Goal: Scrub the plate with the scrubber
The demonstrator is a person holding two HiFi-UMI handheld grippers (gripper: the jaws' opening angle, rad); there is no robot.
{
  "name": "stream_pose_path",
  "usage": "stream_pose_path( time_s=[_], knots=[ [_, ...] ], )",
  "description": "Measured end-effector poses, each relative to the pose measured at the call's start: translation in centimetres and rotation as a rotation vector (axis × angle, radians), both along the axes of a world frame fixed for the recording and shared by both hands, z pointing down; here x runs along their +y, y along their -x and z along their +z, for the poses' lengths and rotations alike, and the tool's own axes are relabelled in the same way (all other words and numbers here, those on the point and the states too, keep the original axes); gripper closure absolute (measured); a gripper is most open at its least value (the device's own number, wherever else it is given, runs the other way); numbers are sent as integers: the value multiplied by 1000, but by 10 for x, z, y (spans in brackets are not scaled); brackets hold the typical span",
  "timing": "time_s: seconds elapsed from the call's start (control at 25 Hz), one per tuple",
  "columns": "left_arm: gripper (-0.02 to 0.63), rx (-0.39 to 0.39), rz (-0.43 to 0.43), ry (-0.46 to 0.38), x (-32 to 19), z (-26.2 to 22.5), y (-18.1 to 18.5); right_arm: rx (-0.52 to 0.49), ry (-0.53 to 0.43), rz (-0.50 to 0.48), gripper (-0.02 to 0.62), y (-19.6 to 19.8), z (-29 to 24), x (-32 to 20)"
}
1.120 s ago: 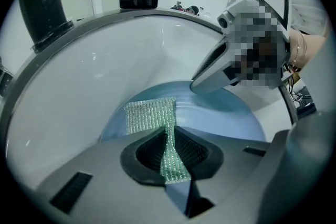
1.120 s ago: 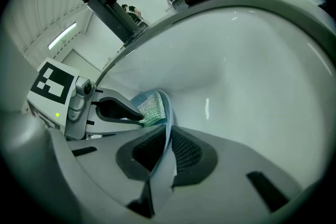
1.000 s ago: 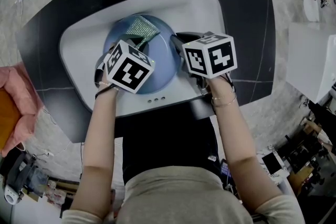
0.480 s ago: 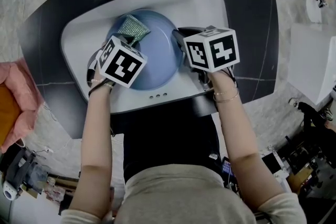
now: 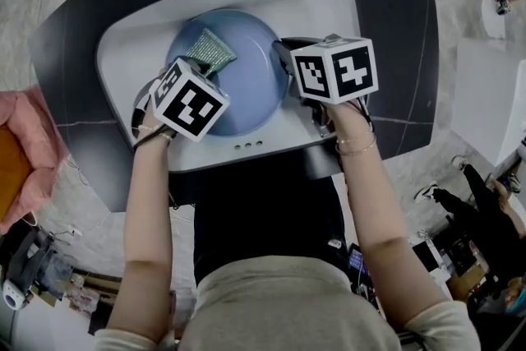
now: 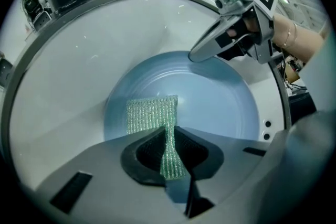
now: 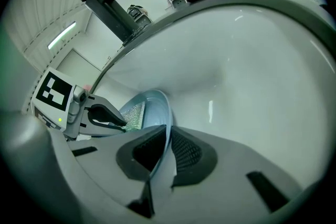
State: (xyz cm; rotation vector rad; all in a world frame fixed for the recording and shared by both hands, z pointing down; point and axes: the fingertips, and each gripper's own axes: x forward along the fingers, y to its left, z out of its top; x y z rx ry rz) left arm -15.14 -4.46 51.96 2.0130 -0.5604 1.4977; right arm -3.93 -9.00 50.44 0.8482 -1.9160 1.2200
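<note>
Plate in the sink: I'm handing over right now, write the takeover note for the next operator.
Left tongs: shut on the green scrubber, whose free end lies flat on the blue plate.
Right tongs: shut on the plate's rim, plate sitting in the white sink.
Done: both grips set, scrubber on plate.
To do: scrub the plate's face; no suds or dirt visible to judge progress.

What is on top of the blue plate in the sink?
A green mesh scrubber rests on the plate, pinched by the left tool. The right tool clamps the plate's rim. The plate surface under the scrubber is covered.
</note>
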Motion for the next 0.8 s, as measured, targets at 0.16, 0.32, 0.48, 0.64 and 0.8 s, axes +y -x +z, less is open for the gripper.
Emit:
stream_pose_path(
  time_s=[0.16, 0.32, 0.48, 0.64, 0.8],
  knots=[
    [538, -7, 24, 24, 11, -3, 0, -1, -5, -1, 552, 0, -2, -1],
    [538, -8, 56, 51, 27, -6, 1, -6, -7, 7, 552, 1, -4, -2],
    [540, 10, 86, 53, 39, -9, -2, -11, -7, 16, 552, 0, -6, -1],
    [540, 31, 109, 70, 46, -13, -6, -5, -8, 13, 551, -1, -7, -2],
    [540, 55, 118, 88, 51, -16, -11, 3, -6, 8, 550, -3, -7, -1]
  ],
)
